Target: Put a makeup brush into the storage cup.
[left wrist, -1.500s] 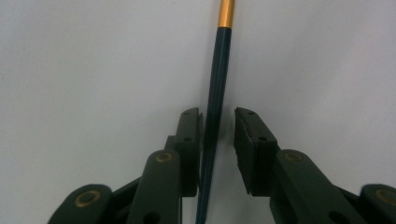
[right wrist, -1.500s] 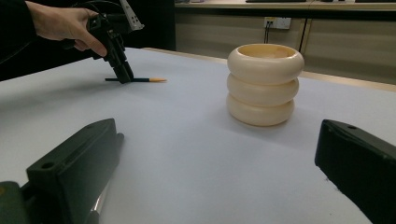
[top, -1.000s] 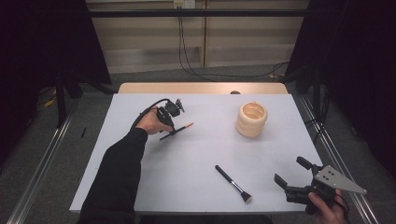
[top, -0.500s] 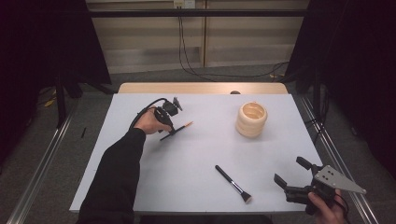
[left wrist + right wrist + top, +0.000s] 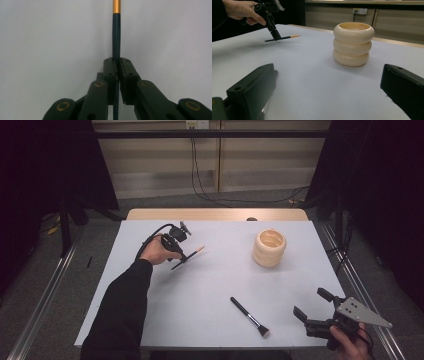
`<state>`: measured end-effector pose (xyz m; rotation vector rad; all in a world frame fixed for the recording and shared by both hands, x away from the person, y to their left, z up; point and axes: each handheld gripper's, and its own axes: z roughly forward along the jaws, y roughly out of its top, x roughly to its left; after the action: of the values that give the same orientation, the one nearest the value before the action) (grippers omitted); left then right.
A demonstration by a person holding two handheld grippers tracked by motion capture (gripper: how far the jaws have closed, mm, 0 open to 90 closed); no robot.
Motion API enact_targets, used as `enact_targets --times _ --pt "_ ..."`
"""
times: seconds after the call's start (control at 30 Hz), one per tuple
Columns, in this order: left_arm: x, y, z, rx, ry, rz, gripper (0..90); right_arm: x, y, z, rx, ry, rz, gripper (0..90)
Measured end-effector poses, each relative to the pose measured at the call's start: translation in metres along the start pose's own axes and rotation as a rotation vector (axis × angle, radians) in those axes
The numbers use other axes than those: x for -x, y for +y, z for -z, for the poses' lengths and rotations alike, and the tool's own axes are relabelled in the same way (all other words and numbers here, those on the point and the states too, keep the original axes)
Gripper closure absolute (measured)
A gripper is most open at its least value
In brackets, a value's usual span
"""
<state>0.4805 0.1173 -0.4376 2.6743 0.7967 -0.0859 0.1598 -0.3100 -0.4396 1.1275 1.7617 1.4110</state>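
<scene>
The bench (image 5: 200, 310) has a matt, smooth pale-grey top with a bare wooden strip along its far edge. The brush (image 5: 116, 37) shows a glossy dark handle and a shiny gold metal band. The ribbed holder (image 5: 353, 43) looks like smooth, satin cream plastic. The right gripper (image 5: 322, 307) is matt black plastic.

Ribbed holder (image 5: 269, 247) stands on table (image 5: 210, 300), brush (image 5: 249, 316) lying before it.

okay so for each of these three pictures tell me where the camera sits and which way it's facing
High view: above the near table edge, looking forward and down; forearm, hands, left claw, right claw.
Left gripper view: rides the left claw, looking along its shut jaws clamping the dark brush.
Right gripper view: low, facing the cream holder between open jaws.
Shared: high and right gripper views both show holder and held brush.
</scene>
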Motion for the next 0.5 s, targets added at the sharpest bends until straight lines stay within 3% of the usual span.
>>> enact_targets --times 0.23,0.5 --pt "0.002 -0.003 0.008 0.059 0.015 0.034 84.5 0.0 0.0 0.0 0.002 -0.002 -0.004 0.0" --pt "0.004 -0.004 0.016 0.096 0.014 0.037 84.5 0.0 0.0 0.0 0.0 -0.001 -0.001 0.0"
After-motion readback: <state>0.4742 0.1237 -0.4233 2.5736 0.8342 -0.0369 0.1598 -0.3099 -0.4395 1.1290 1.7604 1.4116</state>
